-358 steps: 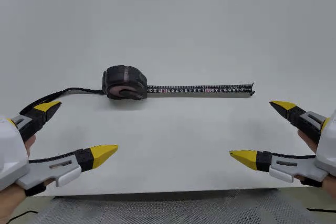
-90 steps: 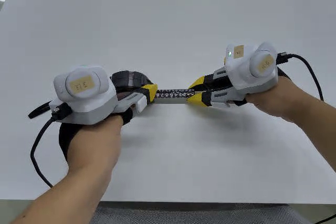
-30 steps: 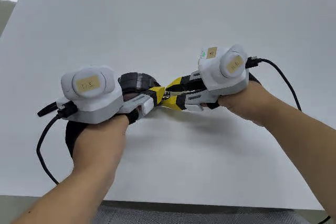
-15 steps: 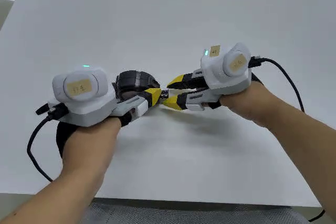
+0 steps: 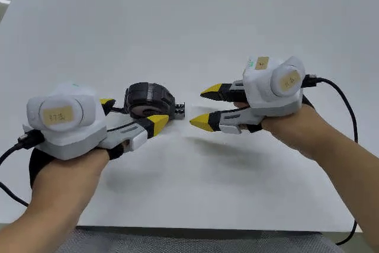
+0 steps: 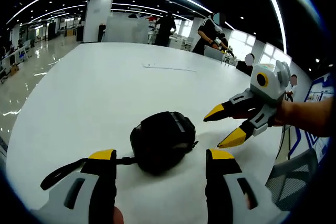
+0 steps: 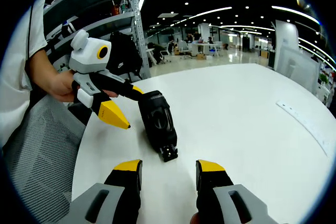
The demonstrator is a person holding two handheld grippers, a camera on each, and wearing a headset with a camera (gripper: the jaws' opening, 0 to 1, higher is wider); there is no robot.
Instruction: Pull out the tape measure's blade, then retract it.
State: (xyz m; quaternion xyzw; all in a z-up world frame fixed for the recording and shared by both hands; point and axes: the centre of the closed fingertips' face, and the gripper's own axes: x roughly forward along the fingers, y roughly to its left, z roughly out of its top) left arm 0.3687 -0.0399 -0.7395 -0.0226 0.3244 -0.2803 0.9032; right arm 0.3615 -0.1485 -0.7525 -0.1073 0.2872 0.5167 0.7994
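Tape measure [image 5: 149,99] lay on the white table [image 5: 177,39], blade in, hook end [image 5: 177,109] facing the right gripper [image 5: 206,107] — left gripper [image 5: 131,112] nearer, close at its other end — both grippers' jaws spread, gripping nothing.

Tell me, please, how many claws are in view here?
2: the left claw just left of the tape measure, the right claw to its right, both open.
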